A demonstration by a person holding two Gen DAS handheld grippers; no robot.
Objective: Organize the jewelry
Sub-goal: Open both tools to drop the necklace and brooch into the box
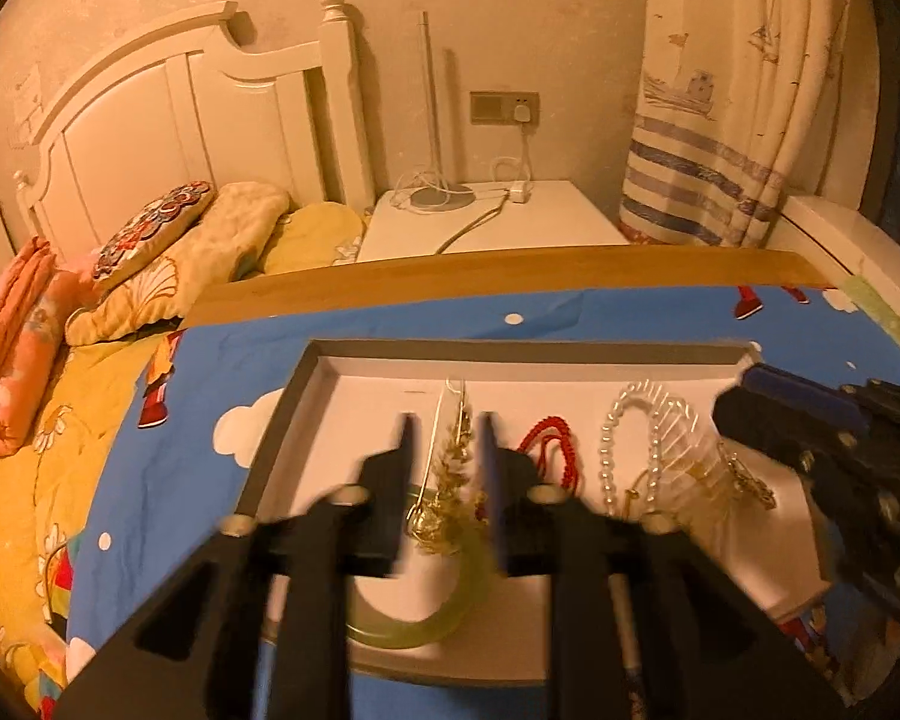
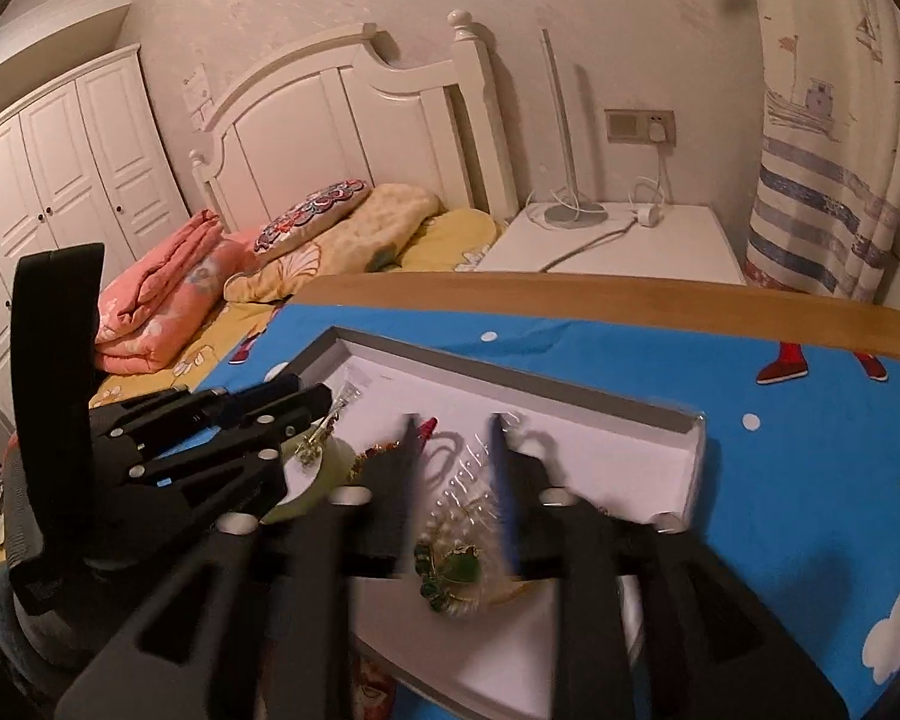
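— Bedroom light is glowing warm over a blue cartoon-print cloth (image 1: 168, 432), and on it is sitting a shallow white tray with a grey rim (image 1: 510, 351). How are the tools standing?

— Both are standing partly open and gripping nothing. The left gripper (image 1: 447, 429) is hovering over the tray's left half, with a gold leafy hairpin (image 1: 453, 480) showing in the gap between its fingers; I cannot tell whether it is touching.

— Which way is that pin running?

— Its long axis is lying along the gripper's line, thin stem pointing to the far rim. A pale green jade bangle (image 1: 444, 618) is lying flat just nearer the camera.

— And the right?

— The right gripper (image 2: 453, 429) is hanging over a clear plastic hair comb (image 2: 468, 468), with a gold and green brooch (image 2: 450, 564) nearer between its fingers. A red cord (image 1: 549, 450) and a pearl-bead strand (image 1: 609, 456) are lying between the two tools.
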